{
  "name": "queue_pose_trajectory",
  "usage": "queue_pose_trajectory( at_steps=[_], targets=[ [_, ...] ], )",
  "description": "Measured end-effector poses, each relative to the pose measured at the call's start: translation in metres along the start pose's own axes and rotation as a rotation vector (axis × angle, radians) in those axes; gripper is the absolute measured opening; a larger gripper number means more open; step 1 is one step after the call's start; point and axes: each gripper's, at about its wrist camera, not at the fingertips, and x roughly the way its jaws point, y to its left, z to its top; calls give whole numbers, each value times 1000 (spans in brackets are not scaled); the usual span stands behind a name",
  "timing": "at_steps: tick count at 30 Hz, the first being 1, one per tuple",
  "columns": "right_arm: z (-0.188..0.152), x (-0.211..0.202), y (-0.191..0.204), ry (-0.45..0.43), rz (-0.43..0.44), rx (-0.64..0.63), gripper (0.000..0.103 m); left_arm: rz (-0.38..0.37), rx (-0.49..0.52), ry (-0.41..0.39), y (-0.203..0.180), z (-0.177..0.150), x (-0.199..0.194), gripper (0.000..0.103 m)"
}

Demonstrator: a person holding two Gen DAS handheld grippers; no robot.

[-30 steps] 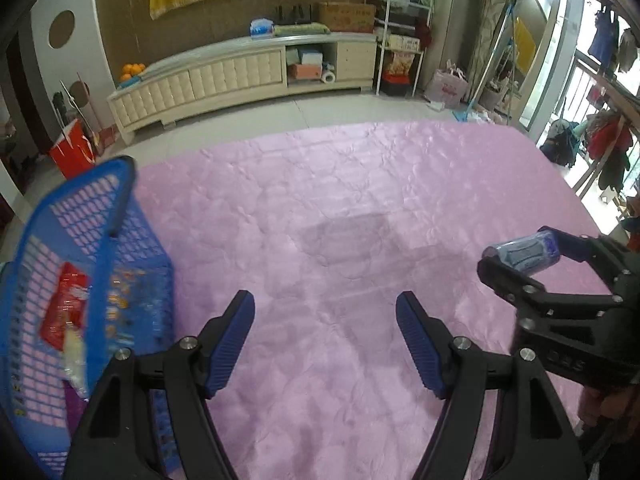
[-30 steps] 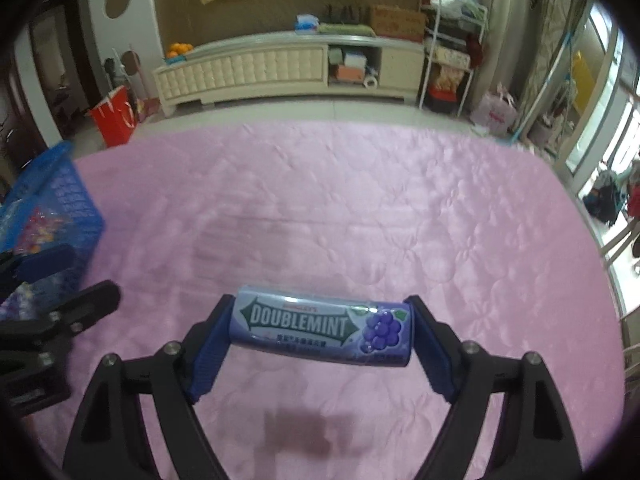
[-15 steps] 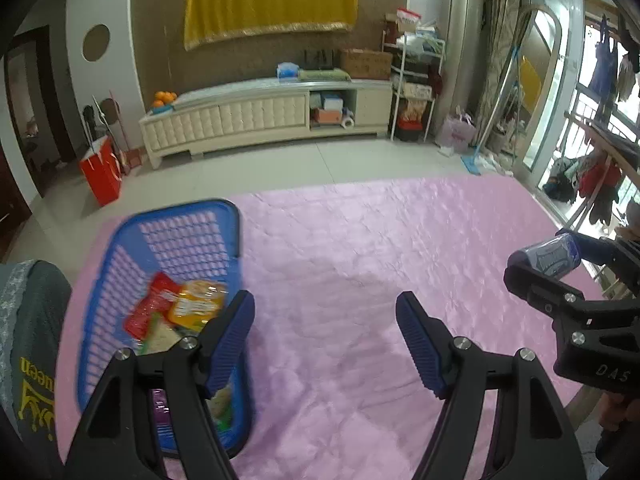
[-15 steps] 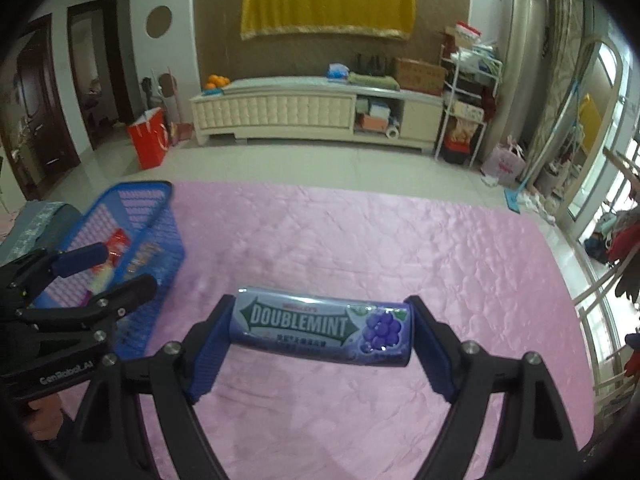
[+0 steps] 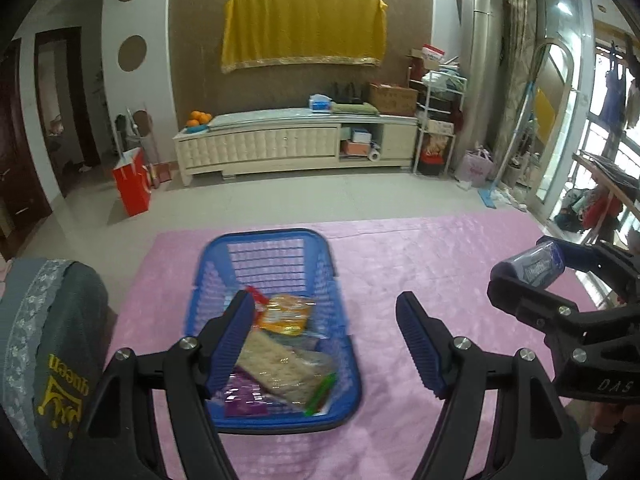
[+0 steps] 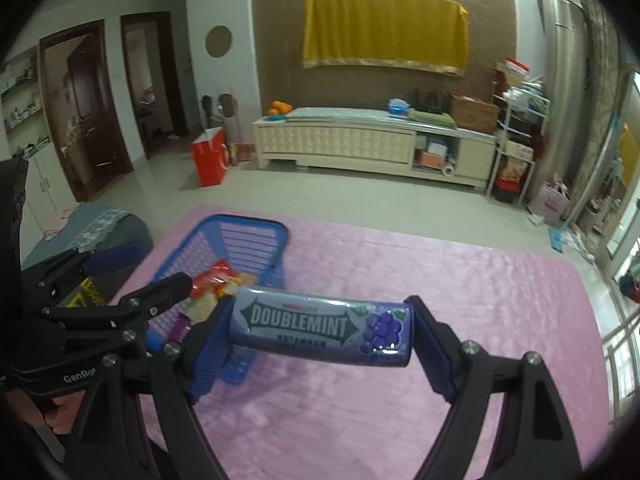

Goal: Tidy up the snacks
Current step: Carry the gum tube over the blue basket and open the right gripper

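My right gripper point(image 6: 320, 330) is shut on a purple Doublemint gum pack point(image 6: 320, 326), held crosswise between the blue pads above the pink cloth. It also shows at the right of the left wrist view point(image 5: 534, 266). A blue plastic basket point(image 5: 264, 240) sits on the cloth and holds several snack packets point(image 5: 286, 316). My left gripper point(image 5: 326, 342) is open and empty, raised above the basket's near right side. In the right wrist view the basket point(image 6: 256, 226) lies left of the gum pack, partly hidden behind the left gripper point(image 6: 136, 270).
A pink quilted cloth point(image 5: 432, 264) covers the table. A grey chair back with yellow lettering point(image 5: 52, 344) stands at the left edge. Beyond the table lie the tiled floor, a red bag point(image 5: 132, 188) and a white cabinet point(image 5: 296, 148).
Both grippers have risen and tilted up, so the room wall shows. The basket has shifted from the far left towards the centre of the left wrist view. The gum pack stays gripped.
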Motion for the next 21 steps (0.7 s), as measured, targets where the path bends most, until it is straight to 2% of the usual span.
queue_pose_trajectory(
  at_steps=[10, 21],
  targets=[
    [5, 35, 44, 39, 90, -44, 86, 75, -49, 24, 63, -7, 2, 71],
    [4, 93, 70, 105, 139, -99, 86, 104, -130, 83, 109, -23, 40, 71]
  ],
)
